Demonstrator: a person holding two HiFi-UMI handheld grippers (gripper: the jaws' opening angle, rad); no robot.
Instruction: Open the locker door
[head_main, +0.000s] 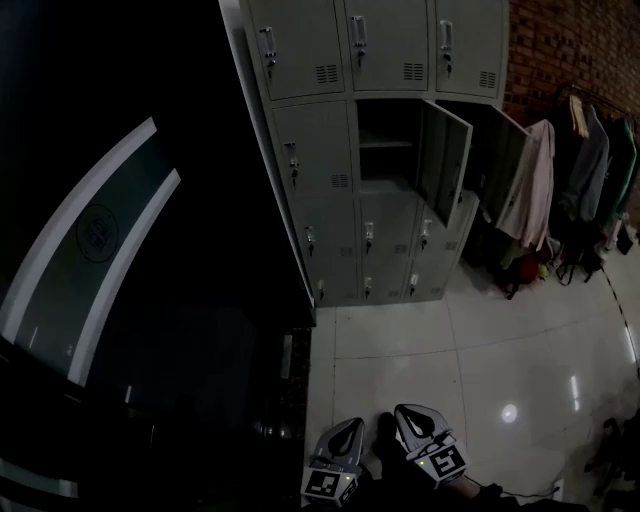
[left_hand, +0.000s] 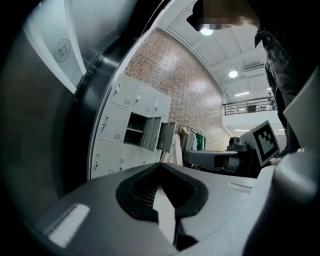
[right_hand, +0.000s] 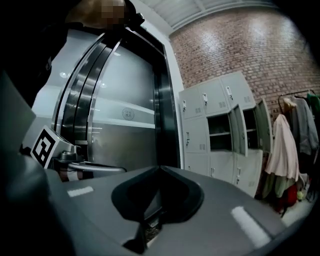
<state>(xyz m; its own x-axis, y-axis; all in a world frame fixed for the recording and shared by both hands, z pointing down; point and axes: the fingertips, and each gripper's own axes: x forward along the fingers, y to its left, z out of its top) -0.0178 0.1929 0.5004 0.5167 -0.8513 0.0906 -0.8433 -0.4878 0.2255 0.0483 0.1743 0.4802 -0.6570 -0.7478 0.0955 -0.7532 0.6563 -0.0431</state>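
Observation:
A grey bank of lockers (head_main: 310, 150) stands far ahead against the wall. One middle-row door (head_main: 443, 165) hangs open on an empty compartment with a shelf, and the door to its right (head_main: 500, 160) is open too. The other doors are closed. Both grippers are low and close to the body, far from the lockers. My left gripper (head_main: 352, 426) is shut with nothing in it, and my right gripper (head_main: 408, 412) is shut and empty beside it. The left gripper view shows the lockers (left_hand: 125, 135) small past the closed jaws. The right gripper view shows them (right_hand: 210, 125) the same way.
A dark curved glass-and-metal wall (head_main: 90, 250) fills the left side. A brick wall (head_main: 570, 40) runs right of the lockers, with coats on a rack (head_main: 590, 150), a pale coat (head_main: 530, 190) and bags below. White tiled floor (head_main: 480, 340) lies between me and the lockers.

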